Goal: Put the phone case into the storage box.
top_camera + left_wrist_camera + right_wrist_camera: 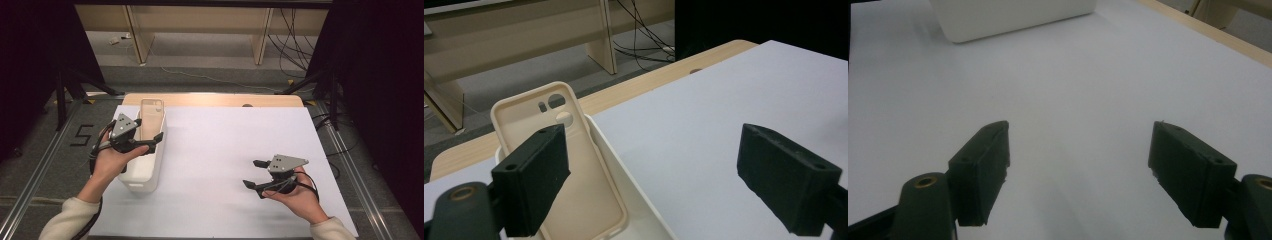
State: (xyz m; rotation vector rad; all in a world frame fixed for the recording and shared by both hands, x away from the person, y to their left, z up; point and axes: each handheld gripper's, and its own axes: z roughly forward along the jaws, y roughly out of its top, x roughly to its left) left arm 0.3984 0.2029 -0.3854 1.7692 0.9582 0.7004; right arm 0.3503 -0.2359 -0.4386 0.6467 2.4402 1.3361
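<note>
We hover our left claw (pixel 156 140), spread wide, beside the light, bendy phone case (pixel 555 165) leaning in the bin (pixel 150 172); we'd pinch its top rim.

The high view looks forward and down from above the person's side, taking in the whole desk (pixel 225 150) to its far edge and the floor beyond. The left gripper view sits low and close at the desk's far-left corner, facing along the white bin (pixel 634 200) toward the far edge. The right gripper view looks low across the bare surface toward that bin (pixel 1013 17), which all three views share.
</note>
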